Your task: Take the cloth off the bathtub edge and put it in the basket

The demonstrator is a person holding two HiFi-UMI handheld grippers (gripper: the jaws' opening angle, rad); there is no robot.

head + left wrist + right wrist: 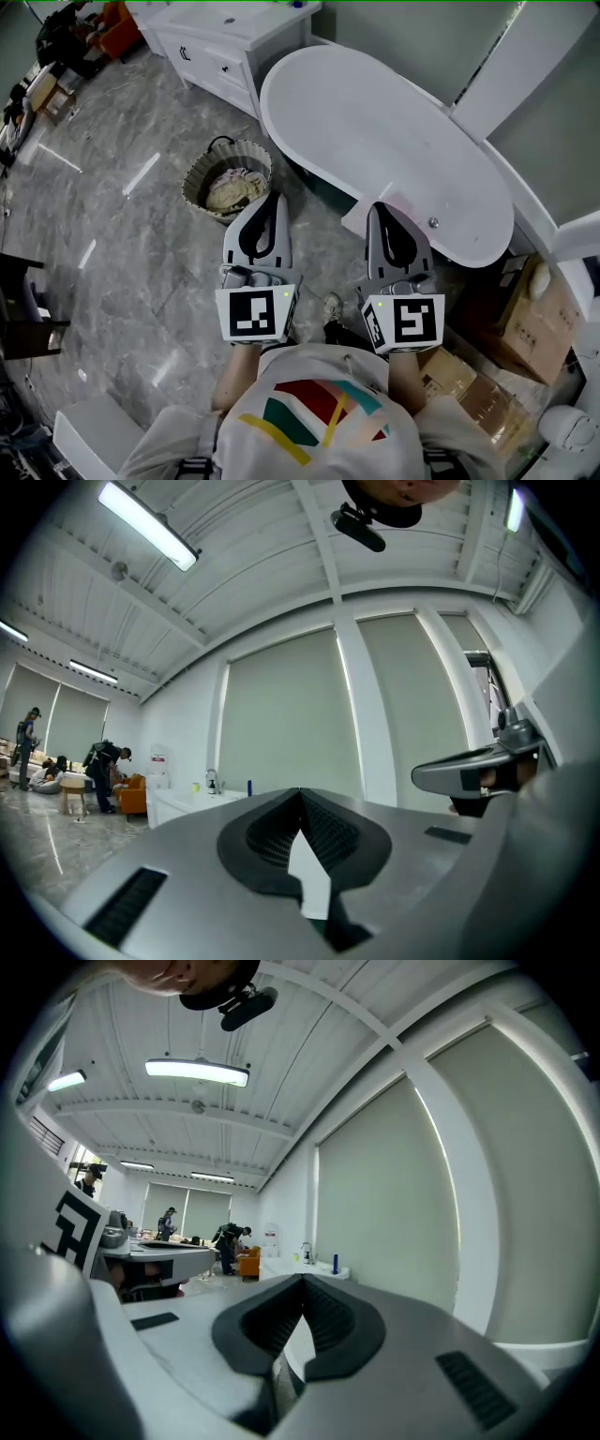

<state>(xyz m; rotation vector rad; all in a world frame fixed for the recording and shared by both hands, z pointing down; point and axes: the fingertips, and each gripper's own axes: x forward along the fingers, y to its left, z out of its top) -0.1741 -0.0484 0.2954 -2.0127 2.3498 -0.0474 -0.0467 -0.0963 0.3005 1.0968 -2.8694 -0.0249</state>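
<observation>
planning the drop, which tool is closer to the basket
The left tool, its tip right beside the round grey ribbed basket; the right tool is over by the white oval bathtub.

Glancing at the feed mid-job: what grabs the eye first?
The white bathtub fills the head view's upper middle. On the floor left of it stands a round basket holding pale cloth. Below, the left gripper and right gripper sit side by side, both shut and empty.

Cloth [354, 217]: pale, draped over the bathtub's near rim, partly hidden.
Bathtub [375, 127]: white, oval, set diagonally across the grey floor [122, 281].
Basket [198, 174]: round with a fluted wall and a dark handle, upright just left of the tub, holding crumpled cream fabric [232, 188].
</observation>
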